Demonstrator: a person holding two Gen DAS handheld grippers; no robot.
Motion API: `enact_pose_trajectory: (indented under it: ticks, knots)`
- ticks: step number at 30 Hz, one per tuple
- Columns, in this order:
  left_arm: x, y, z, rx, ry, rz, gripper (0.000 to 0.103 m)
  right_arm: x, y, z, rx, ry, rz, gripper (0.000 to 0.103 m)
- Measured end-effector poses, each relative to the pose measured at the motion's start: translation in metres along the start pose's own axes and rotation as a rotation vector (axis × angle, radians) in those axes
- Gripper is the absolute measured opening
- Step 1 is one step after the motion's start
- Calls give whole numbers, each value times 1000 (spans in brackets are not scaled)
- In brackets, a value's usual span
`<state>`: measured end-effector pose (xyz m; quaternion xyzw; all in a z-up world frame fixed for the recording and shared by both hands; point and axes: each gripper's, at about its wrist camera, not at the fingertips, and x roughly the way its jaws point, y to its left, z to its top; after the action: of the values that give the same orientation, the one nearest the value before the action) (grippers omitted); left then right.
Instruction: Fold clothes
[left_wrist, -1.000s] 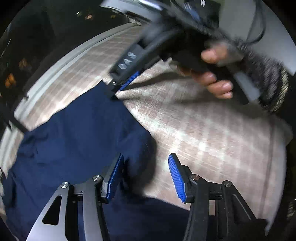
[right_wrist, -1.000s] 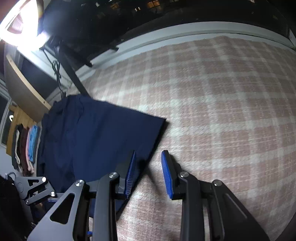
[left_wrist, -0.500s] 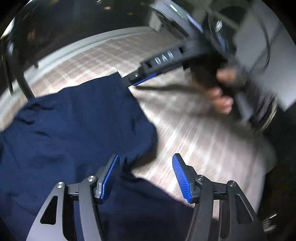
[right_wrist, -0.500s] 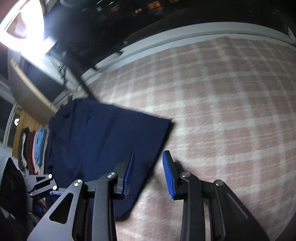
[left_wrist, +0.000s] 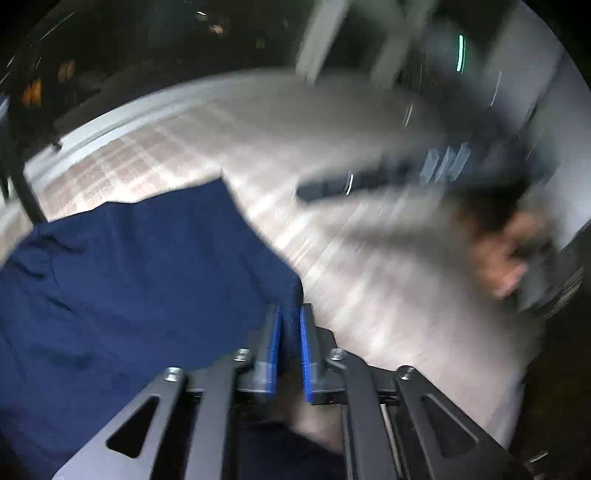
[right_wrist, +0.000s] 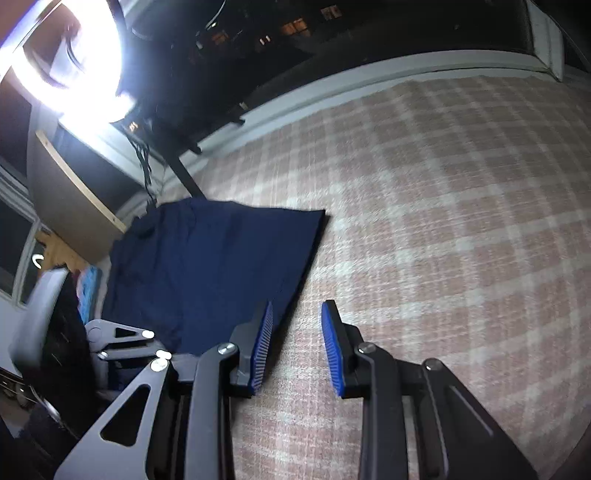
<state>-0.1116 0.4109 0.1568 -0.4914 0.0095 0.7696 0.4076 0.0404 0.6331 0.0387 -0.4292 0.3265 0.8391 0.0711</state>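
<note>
Left gripper (left_wrist: 289, 317) (jaws just closing) pinches navy garment (left_wrist: 140, 266) edge.

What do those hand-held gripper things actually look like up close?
Each hand-held gripper is built of flat black metal links with triangular cut-outs and silver screw heads. The left hand-held gripper and the right hand-held gripper both end in two fingers faced with ribbed bright-blue pads. The hand seen in the left wrist view is too blurred to describe.

Left gripper (left_wrist: 289, 321), jaws just closed on a fold of navy garment (left_wrist: 129, 266), garment spread over plaid-covered surface (left_wrist: 369, 295) toward its left edge, blurred right gripper (left_wrist: 332, 186) and hand (left_wrist: 498, 258) above the right side
</note>
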Motion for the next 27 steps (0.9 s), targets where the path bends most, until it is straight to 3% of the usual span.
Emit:
enact_pose_trajectory:
  ticks: [1,2,3,5,9,13,21,27]
  knots:
    - [-9,4,0,-46,-28,-100,36,-1,0,1,-3,2,-1,27]
    - [-11,5,0,-59,-12,-142,57,-1,0,1,-7,4,-4,28]
    - [-10,3,-3,-51,15,-102,88,0,1,1,-13,10,-8,28]
    - [-8,-2,-8,-32,70,-12,83,4,3,0,-20,24,-8,28]
    - [-37,-14,-41,-43,81,42,81,1,8,-10,-41,43,6,28]
    - [-78,-27,-90,-49,75,96,81,-29,3,-31,-16,30,51,28]
    - [-165,-75,-191,-69,45,196,81,-137,-5,-101,55,-53,78,28]
    - [-213,-135,-253,-54,-14,181,81,-233,16,-145,64,-132,150,28]
